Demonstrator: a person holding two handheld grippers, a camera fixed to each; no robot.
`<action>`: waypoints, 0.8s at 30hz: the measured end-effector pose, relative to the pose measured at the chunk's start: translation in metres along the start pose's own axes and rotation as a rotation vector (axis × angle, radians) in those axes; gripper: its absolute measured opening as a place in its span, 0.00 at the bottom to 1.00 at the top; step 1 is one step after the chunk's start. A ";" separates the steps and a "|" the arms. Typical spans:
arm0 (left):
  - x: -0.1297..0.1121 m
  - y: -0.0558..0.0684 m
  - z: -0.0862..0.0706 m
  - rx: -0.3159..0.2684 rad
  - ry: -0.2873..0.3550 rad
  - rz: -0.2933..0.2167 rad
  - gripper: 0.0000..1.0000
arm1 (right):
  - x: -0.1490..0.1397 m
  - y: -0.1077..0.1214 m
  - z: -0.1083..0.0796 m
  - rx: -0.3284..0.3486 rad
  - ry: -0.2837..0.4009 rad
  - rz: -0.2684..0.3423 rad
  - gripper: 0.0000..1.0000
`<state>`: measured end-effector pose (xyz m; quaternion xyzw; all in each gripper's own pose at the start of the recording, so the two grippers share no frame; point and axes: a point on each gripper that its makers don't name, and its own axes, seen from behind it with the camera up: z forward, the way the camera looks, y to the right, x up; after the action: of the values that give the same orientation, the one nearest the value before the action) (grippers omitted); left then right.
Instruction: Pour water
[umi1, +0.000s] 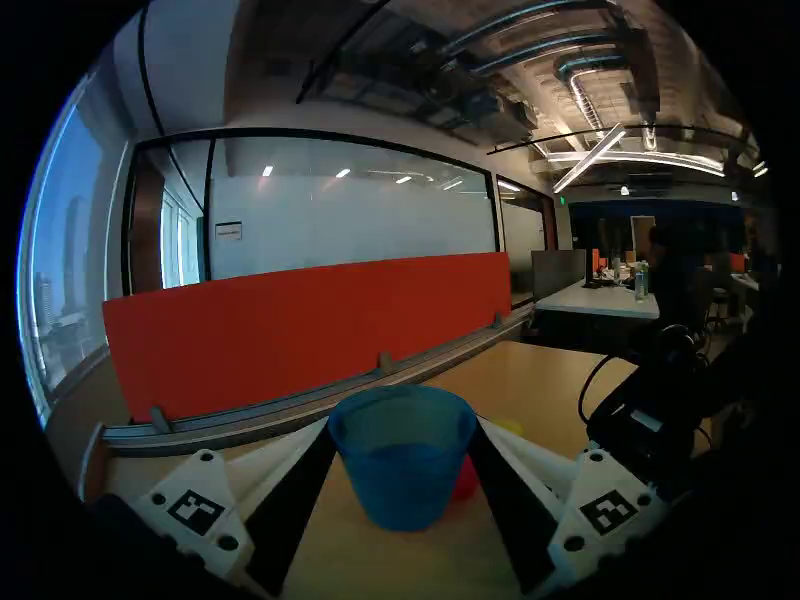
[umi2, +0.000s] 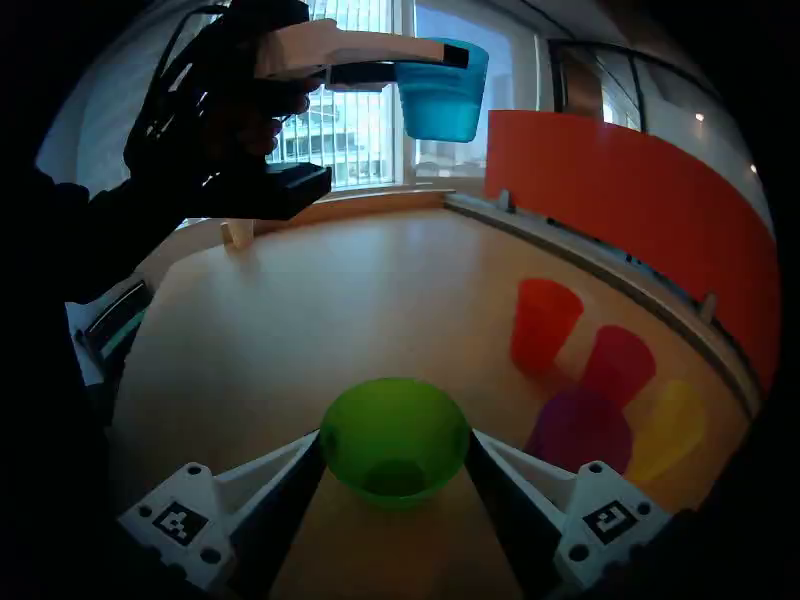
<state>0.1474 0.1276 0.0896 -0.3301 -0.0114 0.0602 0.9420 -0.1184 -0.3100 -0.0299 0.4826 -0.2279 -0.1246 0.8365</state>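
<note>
My left gripper (umi1: 403, 442) is shut on a translucent blue cup (umi1: 403, 475), held upright with water in its lower part. From the right gripper view, that blue cup (umi2: 441, 95) hangs high above the desk in the left gripper (umi2: 432, 56), with a gloved hand (umi2: 225, 120) behind it. My right gripper (umi2: 395, 445) is shut on a green cup (umi2: 395, 440), upright and low over the wooden desk (umi2: 330, 290). Its inside looks empty.
Orange (umi2: 541, 322), red (umi2: 616, 365), purple (umi2: 580, 430) and yellow (umi2: 672, 430) cups stand upside down in a cluster at the desk's right. An orange partition (umi2: 640, 195) on a grey rail edges the desk. Windows lie beyond. Dark cables and gear (umi1: 650, 400) sit to the right.
</note>
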 end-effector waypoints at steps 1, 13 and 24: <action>-0.001 0.000 0.000 0.000 -0.001 0.000 0.88 | 0.000 0.000 0.000 0.000 -0.001 -0.001 0.93; -0.005 0.002 -0.003 -0.005 -0.008 -0.004 0.88 | 0.010 0.004 -0.008 -0.018 0.025 -0.002 0.93; -0.007 0.006 -0.002 -0.009 -0.009 -0.012 0.88 | 0.032 0.023 -0.037 -0.066 0.103 0.017 0.92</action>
<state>0.1396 0.1301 0.0848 -0.3338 -0.0180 0.0559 0.9408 -0.0723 -0.2849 -0.0177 0.4584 -0.1843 -0.0999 0.8637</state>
